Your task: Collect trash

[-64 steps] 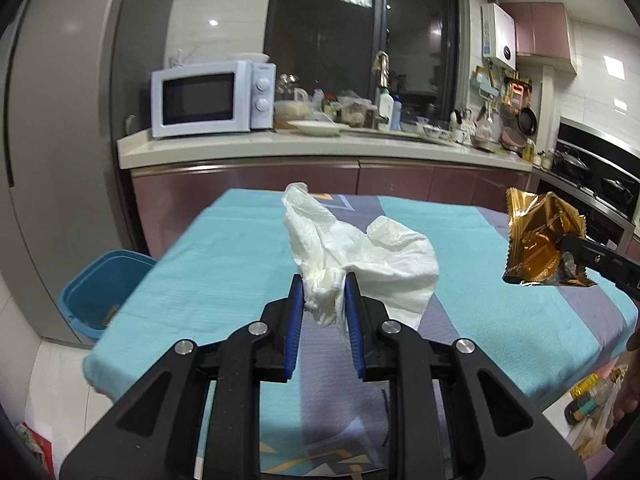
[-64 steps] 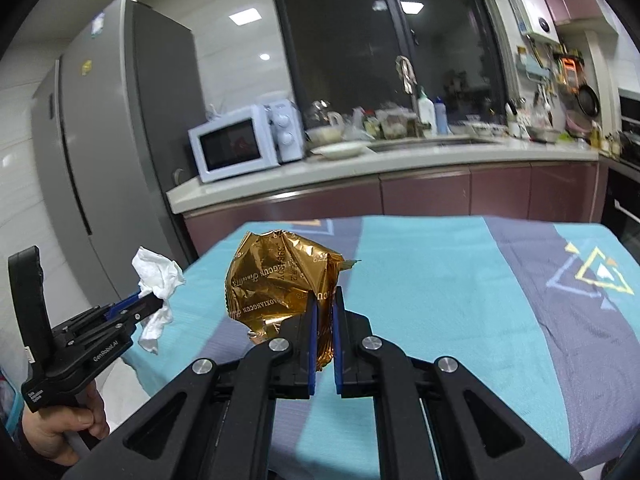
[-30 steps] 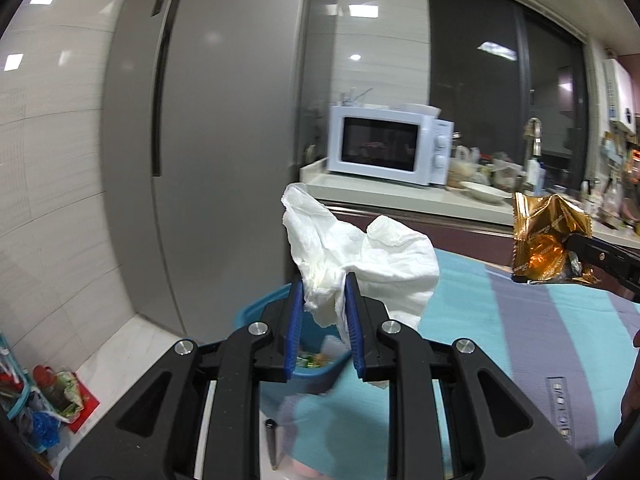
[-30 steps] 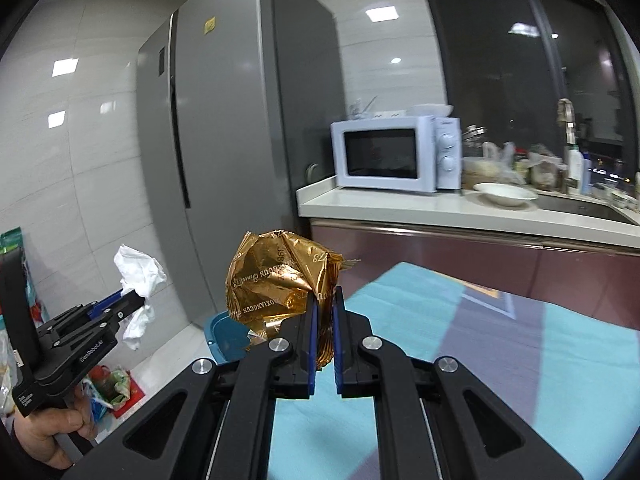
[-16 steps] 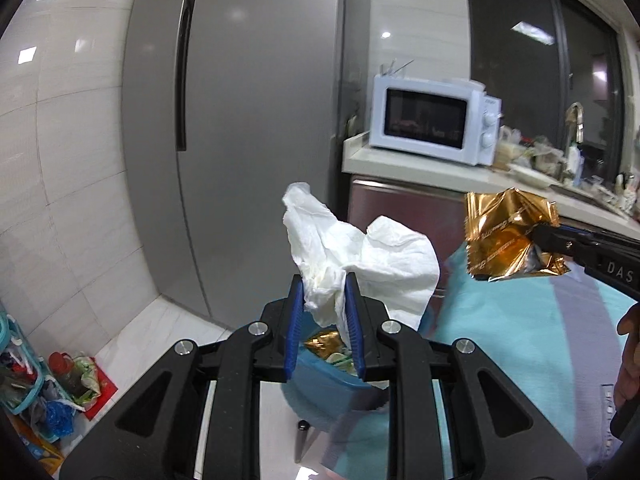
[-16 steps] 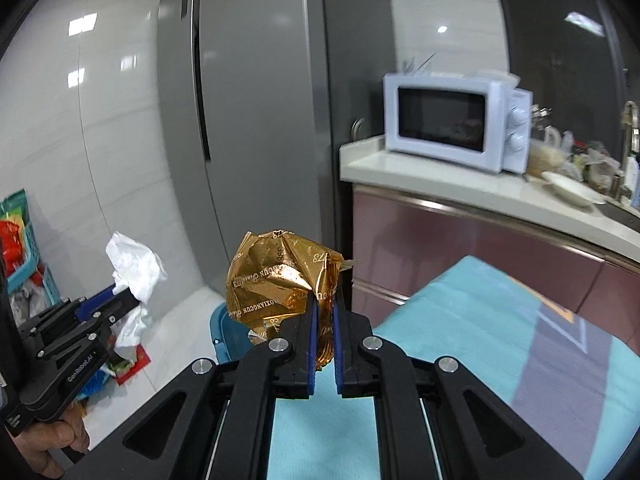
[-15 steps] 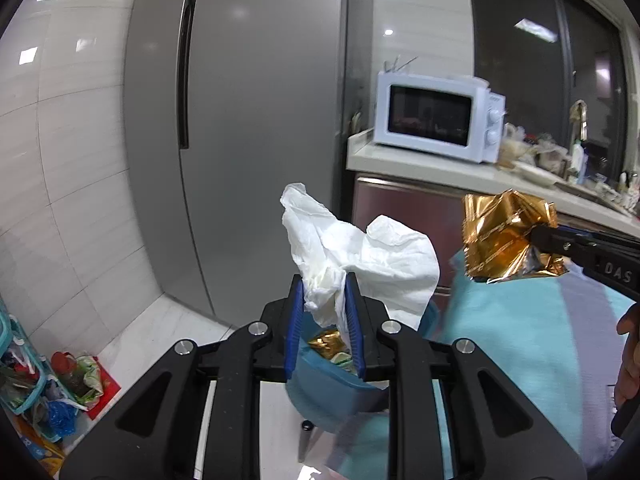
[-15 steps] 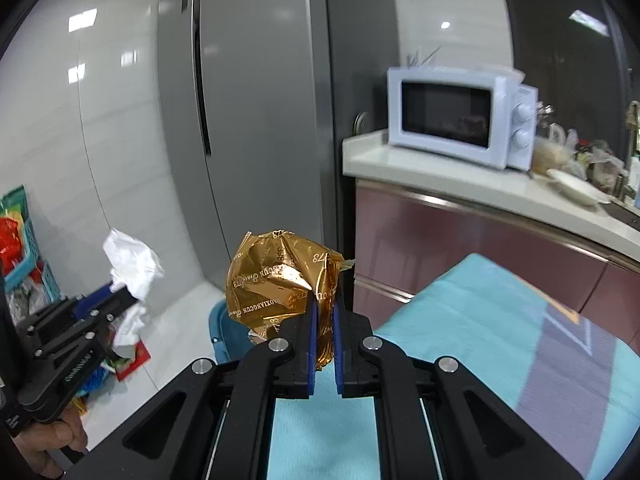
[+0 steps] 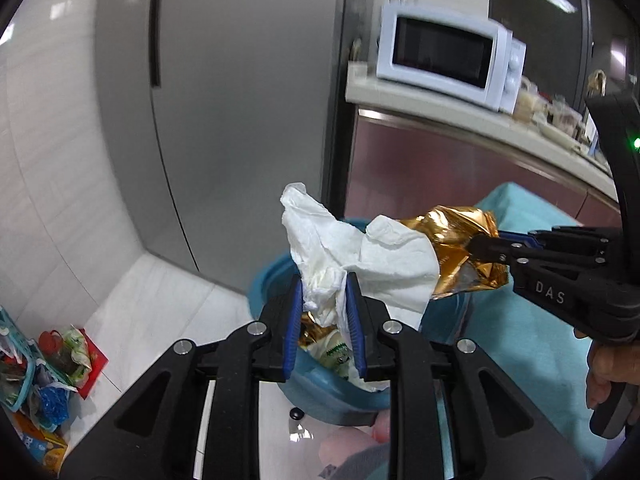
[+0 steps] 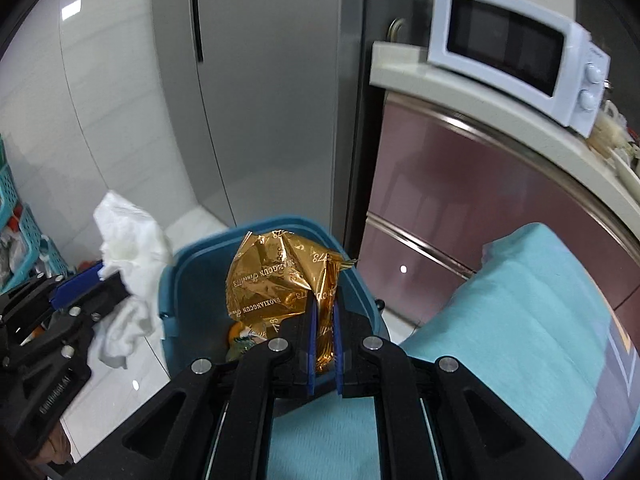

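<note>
My left gripper [image 9: 323,280] is shut on a crumpled white tissue [image 9: 352,252] and holds it above the blue trash bin [image 9: 320,388]. My right gripper [image 10: 323,312] is shut on a crumpled gold foil wrapper [image 10: 280,276], held over the same bin [image 10: 188,276]. In the left wrist view the wrapper [image 9: 460,244] and the right gripper [image 9: 476,245] sit just right of the tissue. In the right wrist view the left gripper [image 10: 105,278] with the tissue [image 10: 128,248] is at the bin's left rim. Trash lies inside the bin.
A grey fridge [image 9: 224,100] stands behind the bin. A counter with a white microwave [image 9: 448,56] is to the right. The table with its teal cloth [image 10: 520,320] is beside the bin. Blue baskets and packets [image 9: 36,360] lie on the floor at left.
Both grippers have swung from the table toward the floor and closer to the bin. The wrapper and the tissue now hang over the bin's opening, still held.
</note>
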Demonstrator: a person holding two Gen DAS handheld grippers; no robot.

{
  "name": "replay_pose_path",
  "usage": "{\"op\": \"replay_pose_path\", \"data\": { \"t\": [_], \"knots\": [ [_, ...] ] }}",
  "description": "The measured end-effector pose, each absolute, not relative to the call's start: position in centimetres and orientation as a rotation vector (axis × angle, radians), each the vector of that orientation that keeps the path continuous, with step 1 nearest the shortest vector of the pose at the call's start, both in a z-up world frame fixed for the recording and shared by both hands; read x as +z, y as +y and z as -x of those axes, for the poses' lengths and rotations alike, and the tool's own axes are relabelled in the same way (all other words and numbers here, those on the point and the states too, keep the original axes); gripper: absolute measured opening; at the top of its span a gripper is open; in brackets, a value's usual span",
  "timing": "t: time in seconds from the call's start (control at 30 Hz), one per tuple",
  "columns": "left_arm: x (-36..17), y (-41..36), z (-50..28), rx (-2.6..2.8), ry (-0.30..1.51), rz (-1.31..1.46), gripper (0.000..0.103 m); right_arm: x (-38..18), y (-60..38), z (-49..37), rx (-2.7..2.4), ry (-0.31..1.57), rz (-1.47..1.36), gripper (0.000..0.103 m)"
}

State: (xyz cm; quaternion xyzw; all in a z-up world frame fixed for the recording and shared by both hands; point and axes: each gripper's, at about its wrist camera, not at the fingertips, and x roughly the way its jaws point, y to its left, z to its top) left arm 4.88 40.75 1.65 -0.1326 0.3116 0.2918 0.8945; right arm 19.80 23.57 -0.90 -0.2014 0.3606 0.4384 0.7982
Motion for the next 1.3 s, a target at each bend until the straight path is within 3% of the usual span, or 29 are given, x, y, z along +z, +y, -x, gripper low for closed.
{"op": "replay_pose_path", "data": {
  "t": [0.53, 0.67, 0.8, 0.97, 1.2, 1.3],
  "knots": [
    [-6.3, 44.2, -14.8, 0.584, 0.886, 0.300, 0.025, -5.8, 28.1, -21.6, 0.894, 0.926, 0.634, 0.009],
    [-7.5, 44.3, -15.6, 0.584, 0.912, 0.303, 0.035, -6.3, 28.6, -21.9, 0.889, 0.962, 0.658, 0.016],
    [-7.5, 43.4, -16.2, 0.596, 0.908, 0.301, 0.067, -6.3, 28.4, -21.8, 0.884, 0.971, 0.654, 0.023],
    [-6.6, 42.8, -15.1, 0.606, 0.884, 0.298, 0.080, -6.0, 27.9, -22.4, 0.879, 0.960, 0.608, 0.025],
    [-4.3, 42.1, -14.5, 0.616, 0.833, 0.281, 0.088, -4.8, 26.6, -22.8, 0.881, 0.940, 0.527, 0.028],
    [-3.4, 41.7, -14.0, 0.622, 0.817, 0.274, 0.091, -4.0, 25.7, -22.8, 0.881, 0.921, 0.492, 0.034]
  ]
}}
